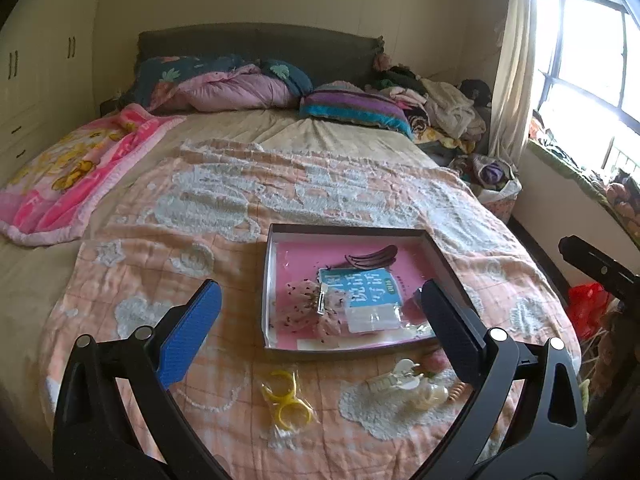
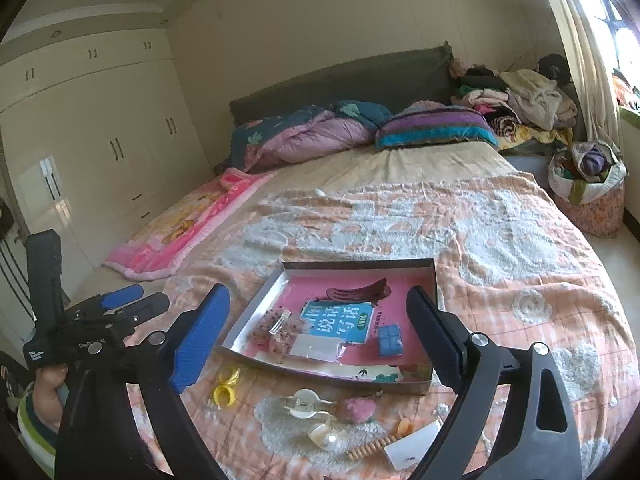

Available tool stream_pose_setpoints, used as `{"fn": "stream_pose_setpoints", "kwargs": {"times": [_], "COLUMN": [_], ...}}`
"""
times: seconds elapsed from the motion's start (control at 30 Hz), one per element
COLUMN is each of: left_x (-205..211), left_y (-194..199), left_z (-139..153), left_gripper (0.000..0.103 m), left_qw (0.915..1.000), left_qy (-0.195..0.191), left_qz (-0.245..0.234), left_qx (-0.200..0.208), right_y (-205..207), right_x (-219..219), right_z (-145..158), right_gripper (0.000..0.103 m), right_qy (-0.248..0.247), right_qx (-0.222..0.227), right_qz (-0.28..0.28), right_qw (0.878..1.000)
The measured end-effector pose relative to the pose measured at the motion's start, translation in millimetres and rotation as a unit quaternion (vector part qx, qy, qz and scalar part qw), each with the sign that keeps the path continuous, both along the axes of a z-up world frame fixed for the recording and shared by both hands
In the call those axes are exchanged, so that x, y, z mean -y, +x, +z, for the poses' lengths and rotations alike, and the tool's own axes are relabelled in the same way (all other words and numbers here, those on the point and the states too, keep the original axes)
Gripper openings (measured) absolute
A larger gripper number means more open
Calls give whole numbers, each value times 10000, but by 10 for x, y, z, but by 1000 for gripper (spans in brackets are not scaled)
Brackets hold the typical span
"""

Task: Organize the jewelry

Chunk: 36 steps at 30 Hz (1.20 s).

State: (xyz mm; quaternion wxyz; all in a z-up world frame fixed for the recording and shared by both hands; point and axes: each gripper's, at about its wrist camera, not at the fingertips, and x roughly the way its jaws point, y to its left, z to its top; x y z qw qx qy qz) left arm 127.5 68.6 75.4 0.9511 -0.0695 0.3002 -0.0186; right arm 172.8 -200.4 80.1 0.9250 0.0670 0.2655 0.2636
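A shallow box (image 1: pixel 276 240) (image 2: pixel 434 280) with a pink floor lies on the bed. It holds a dark red hair clip (image 1: pixel 372 260) (image 2: pixel 358 292), a blue booklet (image 1: pixel 364 288) (image 2: pixel 336 322), a pink speckled bow (image 1: pixel 308 312) (image 2: pixel 276 332) and a small blue piece (image 2: pixel 389 340). Loose in front of the box lie yellow rings (image 1: pixel 286 402) (image 2: pixel 226 390), a white claw clip (image 1: pixel 396 376) (image 2: pixel 306 402), a pink piece (image 2: pixel 358 408) and wooden beads (image 2: pixel 366 450). My left gripper (image 1: pixel 320 336) is open above the rings. My right gripper (image 2: pixel 316 340) is open above the box's near edge.
The peach quilt (image 1: pixel 320 184) covers the bed, with a pink blanket (image 1: pixel 76 168) at the left and pillows (image 1: pixel 352 108) at the headboard. Wardrobes (image 2: pixel 100 128) line the left wall. A laundry basket (image 2: pixel 588 192) stands on the floor at the right.
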Motion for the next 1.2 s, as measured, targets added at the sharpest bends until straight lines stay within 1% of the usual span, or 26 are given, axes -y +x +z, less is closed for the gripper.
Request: {"fn": "stream_pose_setpoints", "kwargs": {"times": [0.27, 0.4, 0.53, 0.73, 1.1, 1.2], "left_x": [84, 144, 213, 336, 615, 678], "left_y": [-219, -282, -327, -401, -556, -577], "left_z": [118, 113, 54, -35, -215, -244], "left_gripper": [93, 93, 93, 93, 93, 93], "left_qw": [9998, 9997, 9995, 9990, 9967, 9960], "left_qy": [-26, 10, 7, 61, 203, 178], "left_qz": [-81, -177, -304, -438, -747, -825], "left_qx": [185, 185, 89, 0, -243, -295], "right_y": [-237, -345, -446, -589, -815, -880], "right_x": [89, 160, 225, 289, 426, 498], "right_z": [148, 180, 181, 123, -101, -163], "right_gripper": [93, 93, 94, 94, 94, 94], "right_qy": [18, 3, -38, -125, -349, -420], "right_qx": [197, 238, 262, 222, 15, -49], "right_qz": [24, 33, 14, 10, -41, -98], "right_qw": [9998, 9997, 9996, 9997, 9994, 9991]}}
